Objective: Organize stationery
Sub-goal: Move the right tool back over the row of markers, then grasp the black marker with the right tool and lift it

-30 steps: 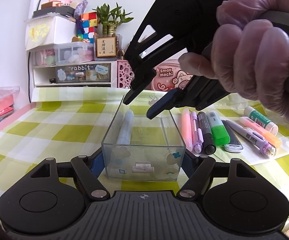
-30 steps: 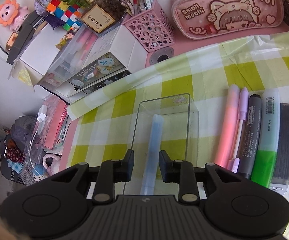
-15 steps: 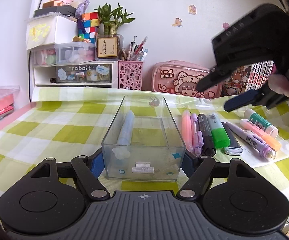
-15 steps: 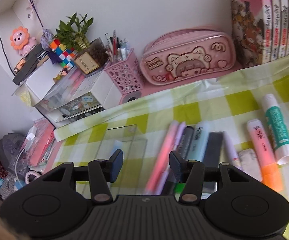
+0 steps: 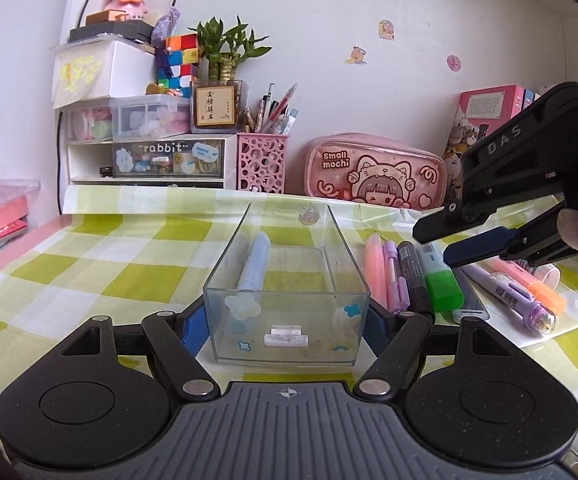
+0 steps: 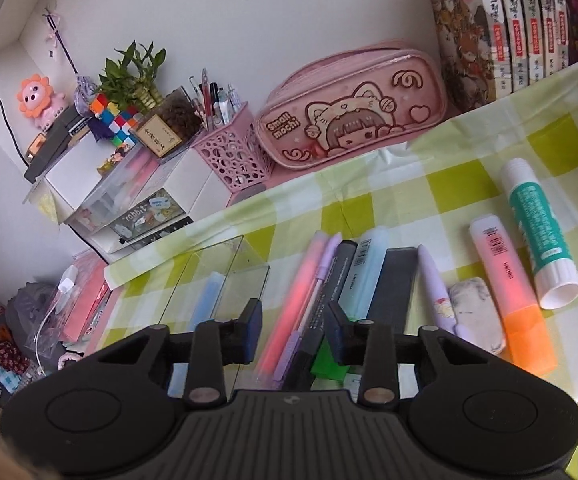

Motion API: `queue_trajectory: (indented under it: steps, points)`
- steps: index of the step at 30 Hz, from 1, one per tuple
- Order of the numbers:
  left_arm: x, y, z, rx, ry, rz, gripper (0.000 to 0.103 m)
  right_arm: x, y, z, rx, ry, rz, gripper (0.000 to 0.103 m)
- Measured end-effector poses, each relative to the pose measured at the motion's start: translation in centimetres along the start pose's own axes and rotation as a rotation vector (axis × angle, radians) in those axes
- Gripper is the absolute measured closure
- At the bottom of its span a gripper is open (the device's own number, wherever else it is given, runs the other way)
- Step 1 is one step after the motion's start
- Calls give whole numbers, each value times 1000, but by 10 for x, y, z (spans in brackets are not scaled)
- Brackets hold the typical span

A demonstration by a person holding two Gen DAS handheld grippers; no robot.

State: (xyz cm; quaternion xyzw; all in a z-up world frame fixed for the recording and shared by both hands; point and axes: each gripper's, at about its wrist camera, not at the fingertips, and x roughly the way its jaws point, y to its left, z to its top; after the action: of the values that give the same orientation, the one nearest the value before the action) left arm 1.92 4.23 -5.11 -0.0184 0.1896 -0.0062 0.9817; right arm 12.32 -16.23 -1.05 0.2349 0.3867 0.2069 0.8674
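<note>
Left tongs (image 5: 287, 322) clamp the near end of the clear acrylic box (image 5: 285, 280) on the checked tabletop (image 5: 89, 264), steadying it; one blue highlighter (image 5: 255, 266) lies inside. Your right tongs (image 6: 293, 326), jaws apart and empty, hover over the row beside the box, above the pink highlighter (image 6: 301, 280) and purple pen (image 6: 321, 276). Judged step: selecting the next item. Next, lower, close on a single barrel without catching its neighbour, and carry it into the box.

Two wrist views, both facing the back wall.

Your left camera sits low, close behind the clear box (image 5: 287, 280) between its jaws; your right looks down steeply over the pens (image 6: 309, 292), sharing both.
</note>
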Motion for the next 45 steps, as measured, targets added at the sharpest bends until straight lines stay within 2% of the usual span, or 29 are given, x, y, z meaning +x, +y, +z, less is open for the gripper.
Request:
queue_trajectory:
  steps: [2,7,18,23,28,39,45]
  points:
    - [1,-2,0,17,4,5,30,9,0,-5,-4,20,-15,79]
    - [4,-3,1,29,22,11,30,21,1,-10,-17,46,-54,81]
    - [3,-4,0,36,20,16,30,24,11,-16,-138,2,-148,85]
    - [3,-3,0,36,22,12,30,20,9,-12,-170,20,-183,87]
    - [3,-3,0,37,20,7,30,12,2,-10,-180,55,-173,87]
    - [4,-4,1,38,19,9,30,10,-7,-2,-98,44,-100,86]
    - [3,-3,1,38,21,8,30,24,1,4,-145,50,-137,85]
